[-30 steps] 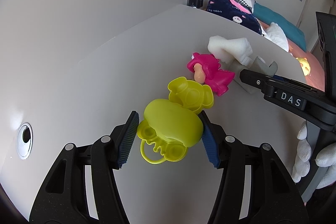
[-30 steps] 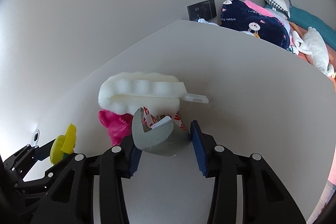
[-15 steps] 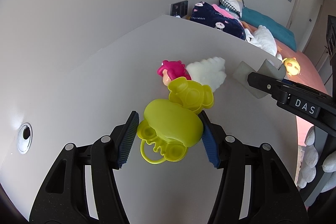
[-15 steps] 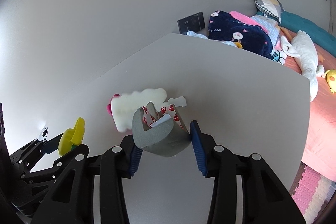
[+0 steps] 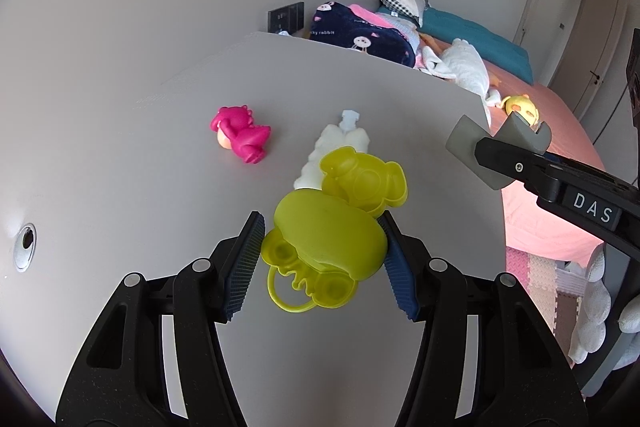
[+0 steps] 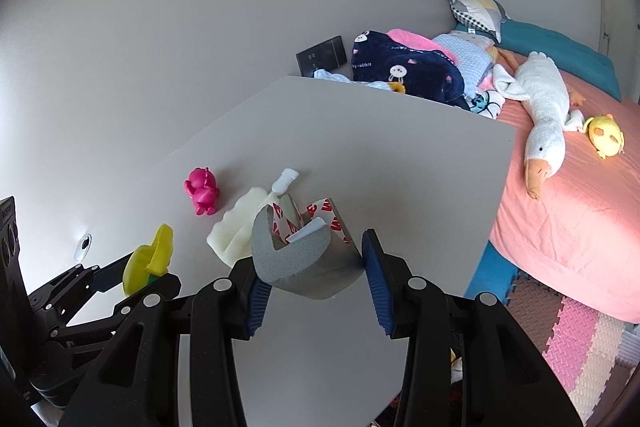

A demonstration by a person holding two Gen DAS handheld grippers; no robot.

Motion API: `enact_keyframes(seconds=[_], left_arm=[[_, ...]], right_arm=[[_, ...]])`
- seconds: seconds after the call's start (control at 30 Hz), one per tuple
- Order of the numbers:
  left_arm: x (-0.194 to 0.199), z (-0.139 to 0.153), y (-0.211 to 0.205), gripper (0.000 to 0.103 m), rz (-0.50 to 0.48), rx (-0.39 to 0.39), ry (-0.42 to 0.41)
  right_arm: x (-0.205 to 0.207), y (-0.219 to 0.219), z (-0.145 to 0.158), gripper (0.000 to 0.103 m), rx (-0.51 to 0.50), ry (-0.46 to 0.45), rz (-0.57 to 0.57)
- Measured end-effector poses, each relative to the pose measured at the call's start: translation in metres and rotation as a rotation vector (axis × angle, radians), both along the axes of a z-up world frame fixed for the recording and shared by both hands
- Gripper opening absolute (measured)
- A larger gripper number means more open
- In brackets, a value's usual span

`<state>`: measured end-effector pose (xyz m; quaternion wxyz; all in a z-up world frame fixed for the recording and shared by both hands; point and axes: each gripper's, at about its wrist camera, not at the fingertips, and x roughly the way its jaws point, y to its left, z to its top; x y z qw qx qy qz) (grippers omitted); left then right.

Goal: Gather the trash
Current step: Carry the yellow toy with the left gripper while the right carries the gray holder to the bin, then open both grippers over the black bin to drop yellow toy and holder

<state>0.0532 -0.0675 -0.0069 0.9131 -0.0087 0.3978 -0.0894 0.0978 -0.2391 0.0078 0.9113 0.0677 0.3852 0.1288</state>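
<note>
Left claw (image 5: 322,257): blue pads clamped on either side of a yellow-green plastic toy (image 5: 334,227), held clear above the counter (image 5: 120,167). The piece looks like two hinged shells plus a thin loop hanging below; only the rounded body sits between the pads. Risk: domed, smooth plastic could squirt out sideways if pressure eases, and the flap at the far end could swing and shift the load.

Right claw (image 6: 314,273): closed on a grey foam corner piece (image 6: 304,267), with red-printed white backing tape (image 6: 320,217) curling out of its notch. Foam is visibly soft; judgement: it compresses, so the hold is secure but the piece may rotate between the pads. The loose tape could snag or stick to whatever it brushes.

Outward, on the counter: white wavy foam strip (image 6: 240,219) just beyond the right claw, a small white plastic tab (image 6: 286,181) at its far end. Pink toy figure (image 5: 240,133) lies to the left, well apart from both claws. A round grommet hole (image 5: 25,247) sits at the near-left.

No bin or bag is visible in either view, so the drop point cannot be told. Both claws are full; the white strip cannot be taken until one unloads. Right of the counter edge lies the bed (image 6: 580,207) with plush toys; a drop there would put trash among soft items.
</note>
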Motion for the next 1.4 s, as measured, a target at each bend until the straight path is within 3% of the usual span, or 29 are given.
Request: enact_keyframes(seconds=[0.63,1.4], left_arm=[[-0.028,0.009,-0.088,0.057,-0.153,0.019,-0.009],[-0.054,-0.005,-0.196,0.057,-0.39,0.031,0.037]], right_arm=[[-0.064,-0.09,0.008,0.045,-0.008,-0.02,-0.135],[-0.118,-0.199,0.004,0.045,0.014,-0.003,-0.346]])
